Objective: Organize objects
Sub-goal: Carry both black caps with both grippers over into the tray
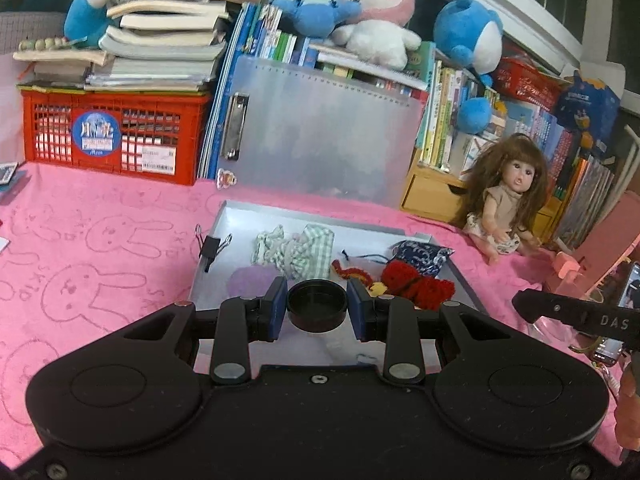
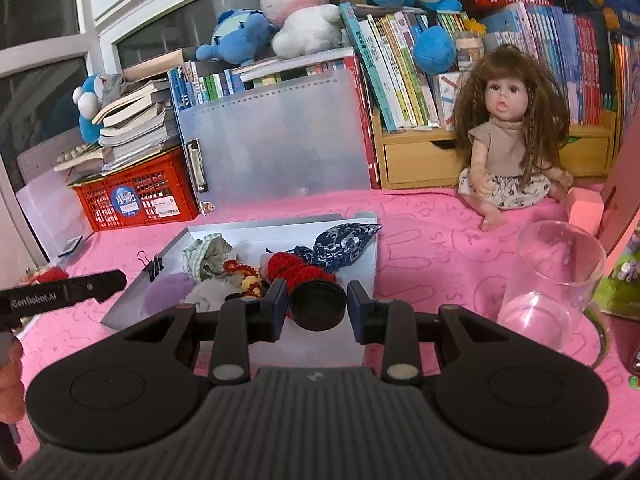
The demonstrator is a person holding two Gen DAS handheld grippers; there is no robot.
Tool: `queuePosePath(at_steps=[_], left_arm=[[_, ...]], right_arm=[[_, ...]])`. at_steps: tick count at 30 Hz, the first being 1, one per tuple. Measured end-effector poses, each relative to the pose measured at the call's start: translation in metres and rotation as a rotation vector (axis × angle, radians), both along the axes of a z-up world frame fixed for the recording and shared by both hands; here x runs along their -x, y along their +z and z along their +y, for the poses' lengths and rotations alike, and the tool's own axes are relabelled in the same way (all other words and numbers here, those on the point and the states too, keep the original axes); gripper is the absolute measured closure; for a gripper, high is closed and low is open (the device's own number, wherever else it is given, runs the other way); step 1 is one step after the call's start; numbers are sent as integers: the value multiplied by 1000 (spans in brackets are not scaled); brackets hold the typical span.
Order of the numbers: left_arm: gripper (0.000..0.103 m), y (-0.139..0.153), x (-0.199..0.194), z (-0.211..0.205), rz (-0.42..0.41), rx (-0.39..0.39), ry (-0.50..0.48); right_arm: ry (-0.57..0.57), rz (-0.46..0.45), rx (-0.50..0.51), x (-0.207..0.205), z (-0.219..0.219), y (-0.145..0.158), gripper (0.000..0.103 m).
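My left gripper [image 1: 317, 309] is shut on a small black round cap [image 1: 317, 300], hollow side up, above the near end of a shallow grey tray [image 1: 236, 228]. My right gripper [image 2: 317, 307] is shut on a second black round piece [image 2: 318, 300], tilted, over the same tray [image 2: 256, 226]. In the tray lie a green checked cloth [image 1: 296, 248], a purple fluffy pad [image 1: 250, 282], a red knitted piece [image 1: 416, 284] and a blue patterned pouch [image 1: 422, 254]. A black binder clip [image 1: 210, 246] sits on the tray's left rim.
A clear glass beaker [image 2: 552, 288] stands right of the tray on the pink cloth [image 1: 100, 248]. A doll [image 2: 508, 148] sits behind it. A translucent clipboard [image 1: 320, 132], a red crate [image 1: 116, 132], books and plush toys line the back.
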State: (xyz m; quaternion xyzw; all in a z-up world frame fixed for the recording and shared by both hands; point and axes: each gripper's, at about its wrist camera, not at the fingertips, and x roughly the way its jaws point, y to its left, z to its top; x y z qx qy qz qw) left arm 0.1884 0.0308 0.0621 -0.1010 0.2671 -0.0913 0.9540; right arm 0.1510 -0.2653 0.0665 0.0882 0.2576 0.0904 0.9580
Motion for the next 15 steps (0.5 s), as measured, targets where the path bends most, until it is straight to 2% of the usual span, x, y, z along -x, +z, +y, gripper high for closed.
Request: queuePosePath(at_steps=[8,15], left_arm=[[73,-14,-16,3,48,14,-2],[73,-28,-23,-3,78,-7,-14]], right_arm=[[4,56,-92,-16,-7,-8,66],[22,105,-108,-29,-1,-20,66]])
